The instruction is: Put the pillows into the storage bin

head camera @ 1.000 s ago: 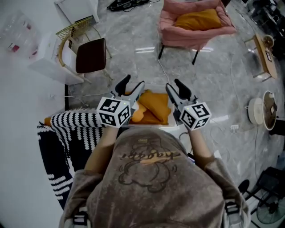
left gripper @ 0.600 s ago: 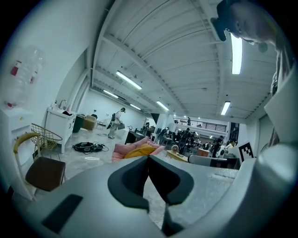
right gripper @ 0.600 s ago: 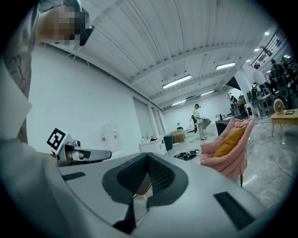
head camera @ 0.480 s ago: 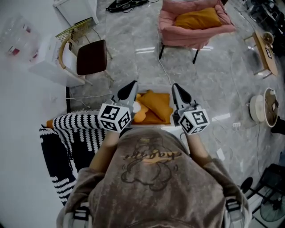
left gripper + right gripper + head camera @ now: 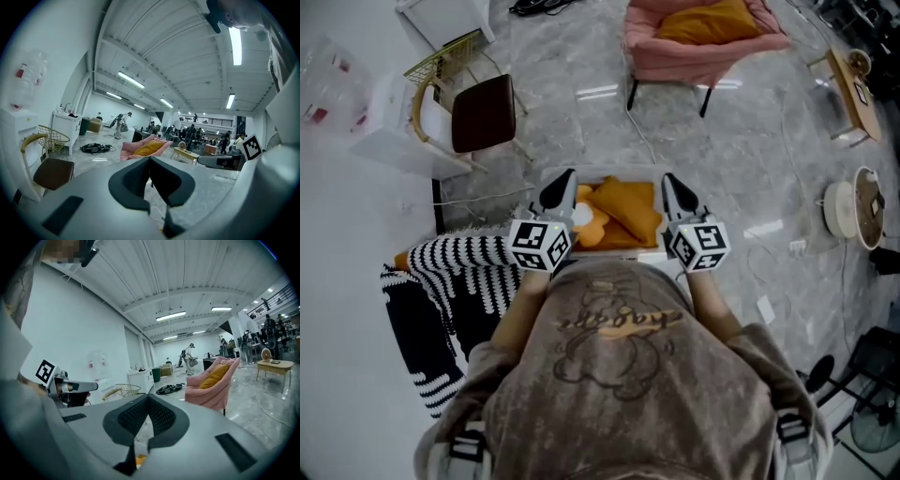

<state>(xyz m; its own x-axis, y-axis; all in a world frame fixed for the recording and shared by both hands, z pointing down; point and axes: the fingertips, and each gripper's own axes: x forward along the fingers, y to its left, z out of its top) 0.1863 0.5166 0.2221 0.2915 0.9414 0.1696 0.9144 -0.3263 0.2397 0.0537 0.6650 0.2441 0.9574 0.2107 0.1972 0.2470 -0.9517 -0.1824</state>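
Seemingly most of the job is done.

Head view: a white storage bin (image 5: 614, 172) sits on the floor just in front of the person. Orange pillows (image 5: 630, 208) already lie inside it, at least two of them, overlapping. The left claw (image 5: 563, 180) hangs at the bin's left wall and the right claw (image 5: 672, 181) at its right wall, both low beside the rim. Whether either touches the bin I cannot tell. Well beyond the bin stands a pink armchair (image 5: 694, 56) with another orange pillow (image 5: 712, 21) on its seat — by my reading, that one is left to fetch. Just left of the bin lies a black-and-white striped textile (image 5: 459, 255). It is unclear whether this is a pillow too.

Left gripper view: the left claw (image 5: 150, 161) is pressed together, with nothing caught between its pads. Far past the bin's side the armchair shows small, its orange pillow leaning on the seat.

Right gripper view: the right claw (image 5: 148, 398) is likewise pressed together and empty. A sliver of orange (image 5: 139, 460) peeps out under it — probably the pillows in the bin just below. The armchair pillow (image 5: 214, 375) is plain to see, well away from the bin and untouched. I judge the task close to its end, with one more trip needed.
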